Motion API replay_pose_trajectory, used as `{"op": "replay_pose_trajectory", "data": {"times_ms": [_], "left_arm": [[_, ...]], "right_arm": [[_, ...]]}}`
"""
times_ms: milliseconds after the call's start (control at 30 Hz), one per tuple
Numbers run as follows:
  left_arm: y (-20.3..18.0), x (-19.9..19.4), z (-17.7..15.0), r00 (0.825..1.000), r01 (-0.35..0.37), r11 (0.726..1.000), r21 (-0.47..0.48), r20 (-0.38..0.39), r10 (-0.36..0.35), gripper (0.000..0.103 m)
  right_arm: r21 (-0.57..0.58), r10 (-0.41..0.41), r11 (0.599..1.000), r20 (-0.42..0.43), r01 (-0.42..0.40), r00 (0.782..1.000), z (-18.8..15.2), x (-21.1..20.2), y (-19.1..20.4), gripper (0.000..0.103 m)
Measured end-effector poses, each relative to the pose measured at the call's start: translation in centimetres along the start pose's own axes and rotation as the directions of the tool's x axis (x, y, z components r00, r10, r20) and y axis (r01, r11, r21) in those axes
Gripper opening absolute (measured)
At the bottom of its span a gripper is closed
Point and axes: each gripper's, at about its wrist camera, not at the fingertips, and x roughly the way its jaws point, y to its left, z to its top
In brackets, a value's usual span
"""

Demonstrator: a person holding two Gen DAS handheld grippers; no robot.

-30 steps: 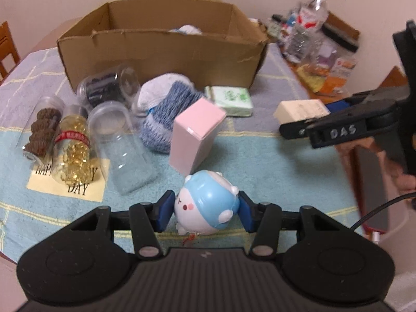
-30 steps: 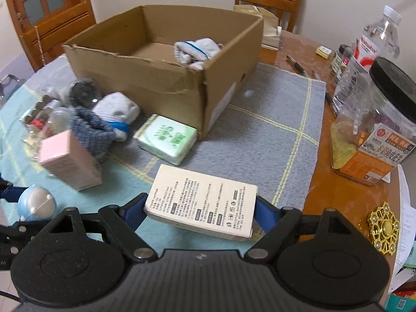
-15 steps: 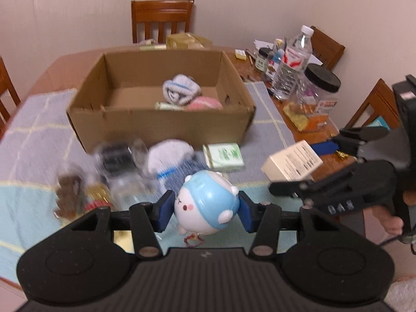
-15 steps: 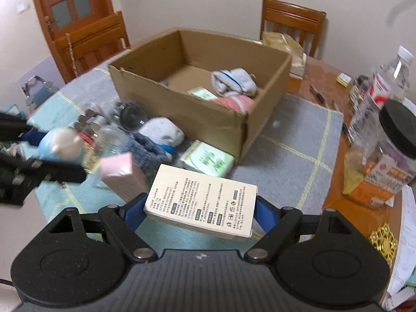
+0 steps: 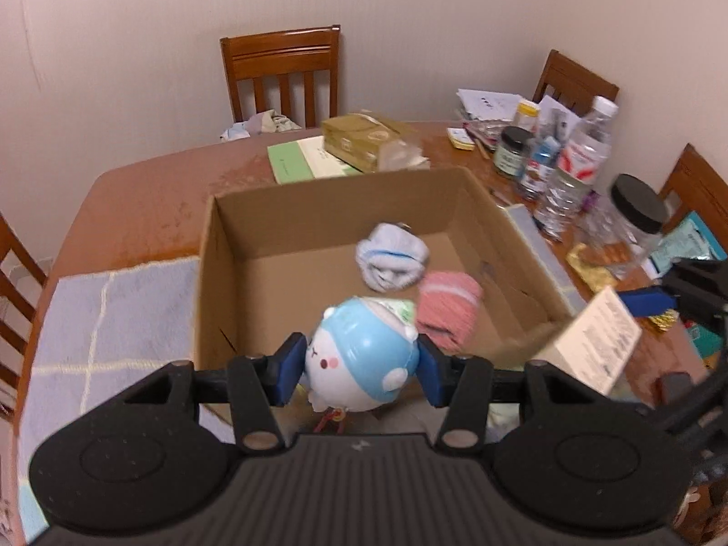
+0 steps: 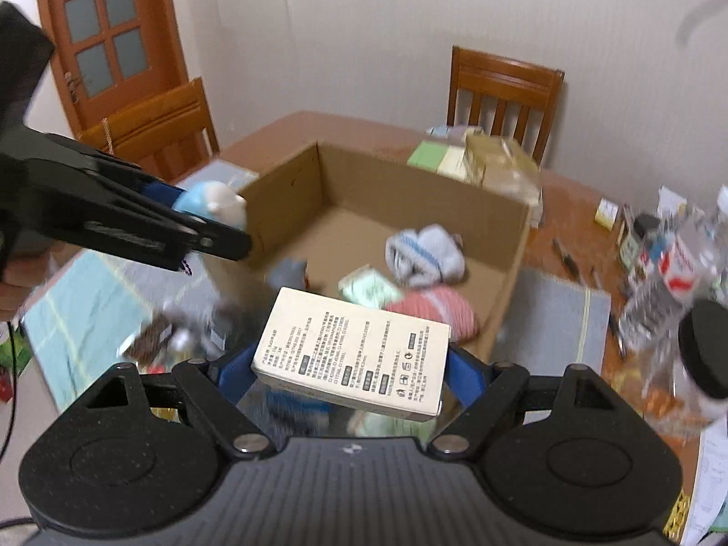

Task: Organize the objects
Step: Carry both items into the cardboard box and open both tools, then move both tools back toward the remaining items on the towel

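Observation:
My left gripper is shut on a blue and white round toy figure and holds it in the air over the near wall of the open cardboard box. My right gripper is shut on a cream printed carton, held above the box's near right corner. The carton also shows in the left wrist view. The toy also shows in the right wrist view. Inside the box lie a white sock ball, a pink sock ball and a green packet.
Bottles and jars crowd the table's right side, with a black-lidded jar. A gold tissue pack and a green booklet lie behind the box. Loose items lie blurred on the mats below. Chairs ring the table.
Both grippers have risen from the table and moved forward toward the box with their loads. The toy now hangs over the box's near wall; the carton is near its right corner.

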Motion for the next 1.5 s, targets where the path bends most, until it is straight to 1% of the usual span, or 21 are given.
{"op": "replay_pose_trajectory", "data": {"times_ms": [67, 133, 333, 367, 400, 433, 467, 533, 633, 700, 800, 900, 1000, 1100, 1200, 1367, 1500], "left_arm": [[0.7, 1.1, 1.0, 1.0, -0.005, 1.0, 0.016, 0.006, 0.005, 0.051], [1.5, 2.2, 1.9, 1.0, 0.008, 1.0, 0.029, 0.0, -0.008, 0.051], [3.5, 4.9, 3.8, 1.0, 0.007, 0.999, 0.038, -0.009, -0.007, 0.052], [3.7, 5.4, 4.0, 1.0, 0.001, 0.999, 0.044, -0.004, -0.001, 0.057], [3.9, 5.8, 4.3, 1.0, -0.006, 0.999, 0.051, -0.001, 0.006, 0.079], [4.1, 6.2, 4.5, 1.0, -0.017, 0.998, 0.056, -0.003, 0.017, 0.092], [4.2, 6.6, 4.7, 0.999, -0.034, 0.998, 0.057, 0.008, 0.033, 0.101], [4.5, 6.8, 4.7, 0.998, -0.044, 0.997, 0.064, 0.041, 0.041, 0.101], [5.0, 7.2, 4.7, 0.999, -0.035, 0.998, 0.06, 0.032, 0.033, 0.101], [5.3, 7.0, 4.5, 0.999, -0.014, 0.998, 0.06, 0.035, 0.012, 0.101], [5.7, 6.6, 3.9, 0.999, -0.001, 0.998, 0.064, 0.036, -0.002, 0.101], [5.9, 5.9, 2.9, 0.999, -0.001, 0.998, 0.065, 0.034, -0.001, 0.101], [6.1, 4.6, 1.7, 0.998, -0.026, 0.998, 0.049, 0.051, 0.023, 0.101], [6.4, 3.2, 0.3, 0.995, -0.07, 0.997, 0.015, 0.072, 0.069, 0.101], [6.7, 1.6, -1.4, 0.994, -0.082, 0.996, -0.033, 0.075, 0.084, 0.101], [6.0, -0.4, -4.9, 0.994, -0.081, 0.992, -0.1, 0.065, 0.087, 0.101], [4.5, -1.6, -8.3, 0.99, -0.127, 0.98, -0.151, 0.04, 0.135, 0.101]], "right_arm": [[0.0, -0.015, 1.0, 0.01, 0.015, 1.0, 1.2, 0.7, 0.3, 0.088], [-0.003, -0.033, 0.999, 0.015, 0.033, 0.999, 2.4, 1.4, 0.4, 0.088], [-0.004, -0.085, 0.996, 0.028, 0.085, 0.996, 5.0, 3.4, 0.8, 0.089], [-0.008, -0.094, 0.995, 0.03, 0.094, 0.995, 5.3, 3.7, 0.9, 0.092], [-0.014, -0.108, 0.994, 0.026, 0.109, 0.994, 5.4, 4.1, 1.2, 0.095], [-0.019, -0.124, 0.992, 0.026, 0.125, 0.992, 5.5, 4.3, 1.5, 0.103], [-0.024, -0.137, 0.99, 0.026, 0.138, 0.99, 5.4, 4.5, 1.8, 0.103], [-0.03, -0.139, 0.99, 0.003, 0.139, 0.99, 5.1, 4.9, 2.1, 0.103], [-0.012, -0.163, 0.987, -0.024, 0.163, 0.986, 4.4, 5.2, 2.4, 0.103], [-0.002, -0.176, 0.984, -0.036, 0.176, 0.984, 4.2, 5.2, 2.4, 0.103], [0.036, -0.204, 0.978, -0.051, 0.206, 0.978, 3.1, 4.3, 2.7, 0.103], [0.05, -0.209, 0.976, -0.059, 0.212, 0.976, 2.2, 3.7, 3.0, 0.103], [0.056, -0.223, 0.972, -0.059, 0.226, 0.973, 1.0, 2.7, 3.2, 0.103], [0.081, -0.211, 0.973, -0.056, 0.215, 0.976, -0.1, 1.7, 2.9, 0.103], [0.098, -0.19, 0.976, -0.057, 0.195, 0.98, -1.4, 1.1, 2.7, 0.103], [0.093, -0.18, 0.978, -0.08, 0.187, 0.98, -3.6, 0.6, 2.7, 0.103], [0.073, -0.157, 0.984, -0.076, 0.162, 0.985, -5.2, -0.2, 2.7, 0.103]]}}
